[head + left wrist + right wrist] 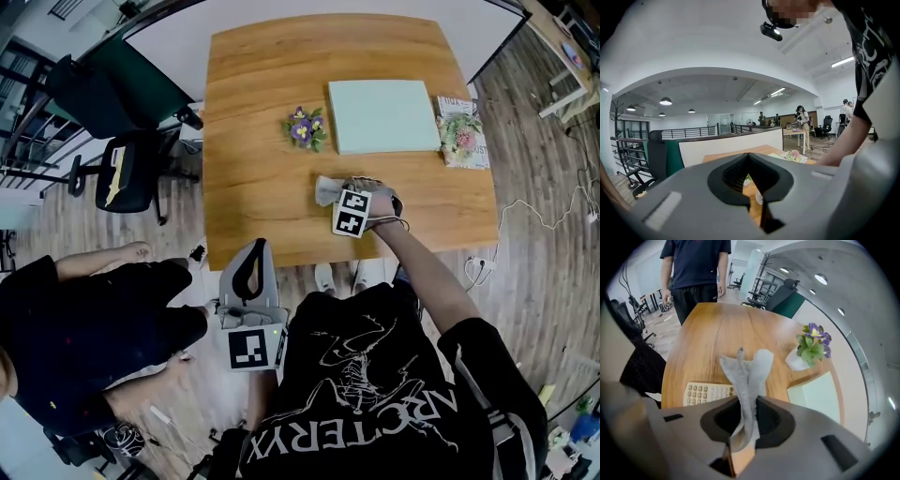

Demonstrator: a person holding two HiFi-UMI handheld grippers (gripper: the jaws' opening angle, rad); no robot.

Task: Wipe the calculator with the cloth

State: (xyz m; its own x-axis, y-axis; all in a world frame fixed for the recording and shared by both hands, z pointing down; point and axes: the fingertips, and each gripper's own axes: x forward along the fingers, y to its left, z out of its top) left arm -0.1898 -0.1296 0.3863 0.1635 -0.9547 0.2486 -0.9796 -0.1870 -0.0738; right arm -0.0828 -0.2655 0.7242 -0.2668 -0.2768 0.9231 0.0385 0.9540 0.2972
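My right gripper is low over the near right part of the wooden table, shut on a grey cloth. In the right gripper view the cloth runs out from between the jaws of the right gripper and drapes over a beige calculator, hiding its right end. In the head view I cannot see the calculator. My left gripper is held off the table, in front of its near edge. Its jaws are shut and hold nothing in the left gripper view.
A small pot of purple flowers stands mid-table, with a pale green pad to its right and a floral-covered book beyond that. A person in dark clothes stands near the table's left side. Office chairs stand to the left.
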